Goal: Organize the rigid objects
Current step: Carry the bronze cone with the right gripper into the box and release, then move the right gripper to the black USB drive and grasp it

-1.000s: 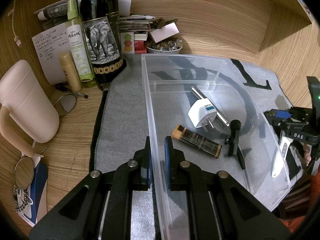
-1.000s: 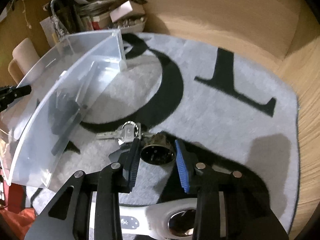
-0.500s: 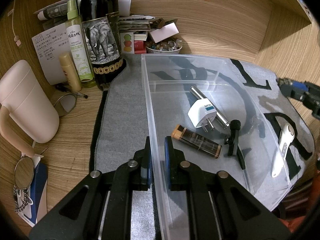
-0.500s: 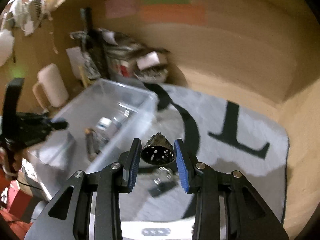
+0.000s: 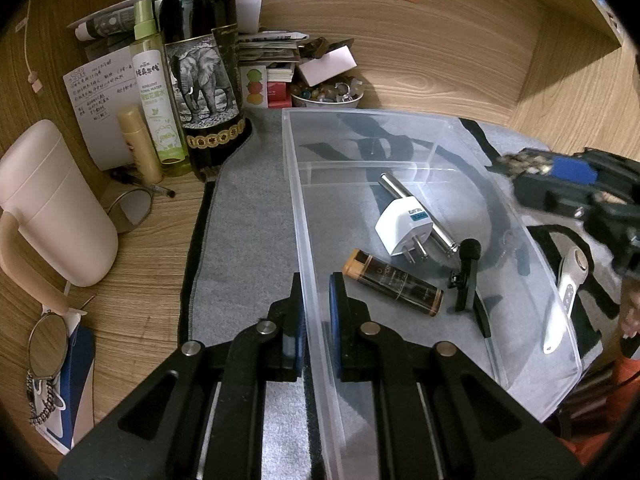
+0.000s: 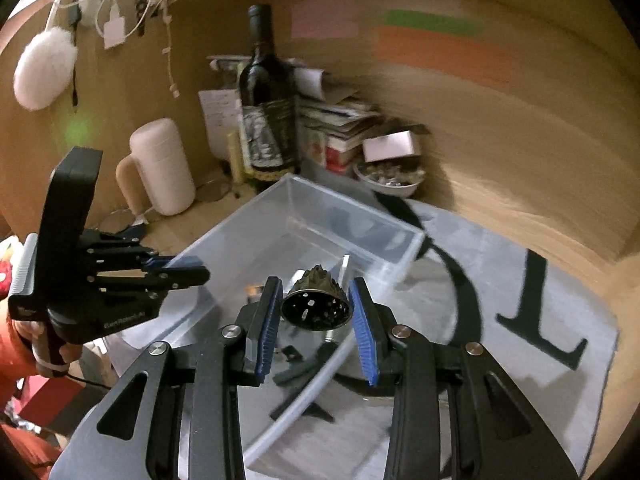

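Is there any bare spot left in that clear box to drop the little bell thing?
Yes. The far end of the clear box, beyond the metal rod, looks bare. So does the near corner in front of the brown tube. The middle is crowded: white plug adapter, rod, tube and black clip.

the green spray bottle (image 5: pixel 154 92) label reads "repellent floral water"; other print is too small to read.
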The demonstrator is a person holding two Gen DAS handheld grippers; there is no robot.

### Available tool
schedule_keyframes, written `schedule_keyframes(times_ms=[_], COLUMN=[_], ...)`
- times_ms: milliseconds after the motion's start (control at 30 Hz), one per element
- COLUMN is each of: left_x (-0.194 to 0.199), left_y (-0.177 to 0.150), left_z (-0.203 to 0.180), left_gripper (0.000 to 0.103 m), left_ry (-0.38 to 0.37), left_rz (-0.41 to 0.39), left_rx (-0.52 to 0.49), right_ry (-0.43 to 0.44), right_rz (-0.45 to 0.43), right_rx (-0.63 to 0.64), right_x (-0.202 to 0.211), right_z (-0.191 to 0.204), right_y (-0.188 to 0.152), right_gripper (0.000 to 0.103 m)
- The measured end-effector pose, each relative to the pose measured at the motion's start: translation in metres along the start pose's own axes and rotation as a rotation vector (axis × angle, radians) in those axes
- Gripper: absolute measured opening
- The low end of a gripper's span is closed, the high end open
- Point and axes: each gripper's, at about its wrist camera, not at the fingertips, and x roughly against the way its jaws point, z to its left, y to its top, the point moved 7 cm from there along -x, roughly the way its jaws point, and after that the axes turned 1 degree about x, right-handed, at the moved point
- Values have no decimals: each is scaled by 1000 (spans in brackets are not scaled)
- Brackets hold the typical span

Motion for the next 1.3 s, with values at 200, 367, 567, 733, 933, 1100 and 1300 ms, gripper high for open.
schedule_keyframes(times_ms=[200, 367, 567, 733, 933, 1100, 1300], left_x=[0, 0, 0, 0, 0, 0, 0], left_y=[0, 0, 0, 0, 0, 0, 0], left_z=[-1, -1, -1, -1, -1, -1, 0], left_gripper=[9, 9, 9, 9, 9, 9, 9], left_ry=[0, 3, 0, 1, 0, 1, 1], left_rz=[-1, -2, -4, -4, -5, -4, -4], left_rx=[1, -2, 0, -1, 1, 0, 0], right_ry=[30, 36, 44, 43, 34, 20, -12], right_rz=[51, 116, 174, 197, 198, 157, 102], right_rx=[21, 34, 56, 53, 57, 55, 40], right_x=[-26, -47, -61, -67, -66, -52, -29], right_z=[16, 20, 22, 21, 22, 19, 7], right_y=[-3, -10, -16, -19, -19, -13, -4], right_gripper=[31, 32, 32, 32, 39, 50, 57])
